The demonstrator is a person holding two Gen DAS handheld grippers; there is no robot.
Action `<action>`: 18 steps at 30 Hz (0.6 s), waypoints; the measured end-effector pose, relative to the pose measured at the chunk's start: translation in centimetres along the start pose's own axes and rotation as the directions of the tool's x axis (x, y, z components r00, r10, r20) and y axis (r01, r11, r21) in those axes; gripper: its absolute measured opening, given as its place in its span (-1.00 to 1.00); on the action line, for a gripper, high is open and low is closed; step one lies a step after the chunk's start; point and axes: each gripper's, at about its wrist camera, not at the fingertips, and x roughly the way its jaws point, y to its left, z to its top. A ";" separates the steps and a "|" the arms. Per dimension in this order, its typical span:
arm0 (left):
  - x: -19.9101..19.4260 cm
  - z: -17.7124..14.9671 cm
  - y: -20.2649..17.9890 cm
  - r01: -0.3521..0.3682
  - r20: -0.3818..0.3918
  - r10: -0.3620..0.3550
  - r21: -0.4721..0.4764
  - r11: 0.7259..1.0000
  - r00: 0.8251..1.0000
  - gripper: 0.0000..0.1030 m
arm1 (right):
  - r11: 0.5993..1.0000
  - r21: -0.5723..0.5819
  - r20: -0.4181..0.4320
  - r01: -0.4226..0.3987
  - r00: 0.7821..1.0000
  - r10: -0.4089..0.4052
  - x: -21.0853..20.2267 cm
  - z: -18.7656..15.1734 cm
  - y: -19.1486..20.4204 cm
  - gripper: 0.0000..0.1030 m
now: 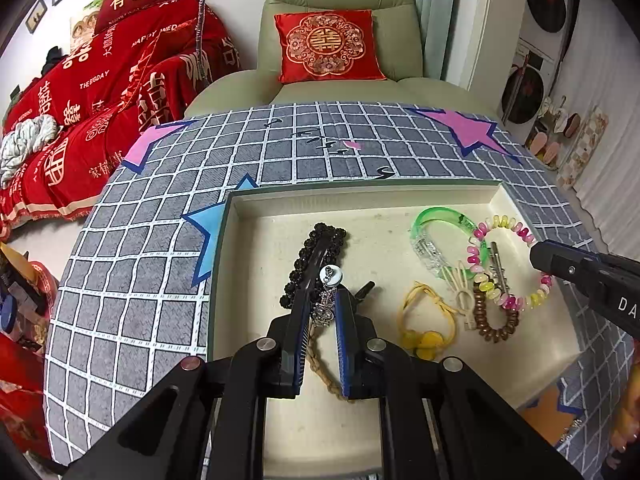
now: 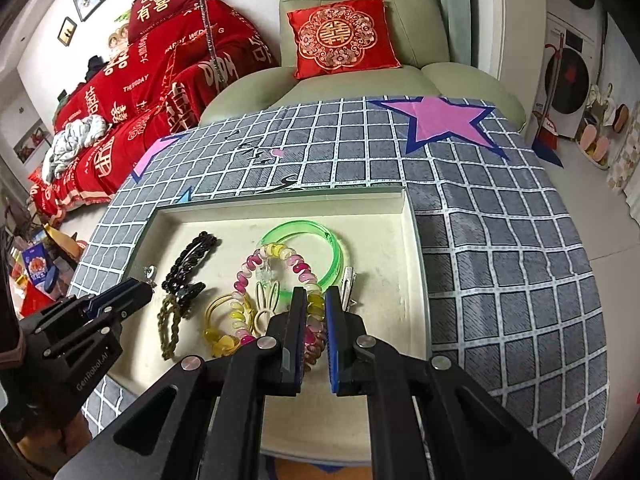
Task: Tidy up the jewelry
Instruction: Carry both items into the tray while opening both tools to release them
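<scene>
My left gripper (image 1: 325,298) is shut on a silver dangling earring (image 1: 331,275), held over the left part of a cream tray (image 1: 360,194). Under it lie a black beaded hair clip (image 1: 320,236) and a braided brown tie (image 1: 324,372). My right gripper (image 2: 315,294) is shut on a pink and yellow spiral bracelet (image 2: 244,276), whose loop drapes over a green bangle (image 2: 316,232). In the right wrist view the left gripper (image 2: 148,284) shows at the tray's (image 2: 280,210) left edge. The right gripper (image 1: 536,256) enters the left wrist view from the right.
Also in the tray are a yellow hair tie (image 1: 424,328), a cream rabbit clip (image 1: 464,300), a brown spiral tie (image 1: 496,324) and a silver clip (image 2: 348,284). The tray rests on a grey checked cloth (image 2: 500,240) with stars. A green armchair (image 1: 340,0) stands behind.
</scene>
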 end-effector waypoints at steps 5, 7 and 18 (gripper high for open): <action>1.0 0.1 -0.3 -0.016 -0.008 0.016 0.015 1.000 1.000 -0.59 | 1.000 0.018 -0.008 0.004 1.000 -0.004 1.5 0.2 -0.4 -0.81; 1.4 0.0 -0.3 -0.019 -0.014 0.019 0.016 1.000 1.000 -0.59 | 1.000 0.024 -0.016 0.005 1.000 -0.004 2.1 0.1 -0.6 -0.81; 2.9 -0.7 -0.8 -0.064 -0.037 0.065 0.044 0.997 0.997 -0.59 | 0.999 0.033 -0.053 0.007 0.999 -0.006 4.4 -0.7 -1.1 -0.81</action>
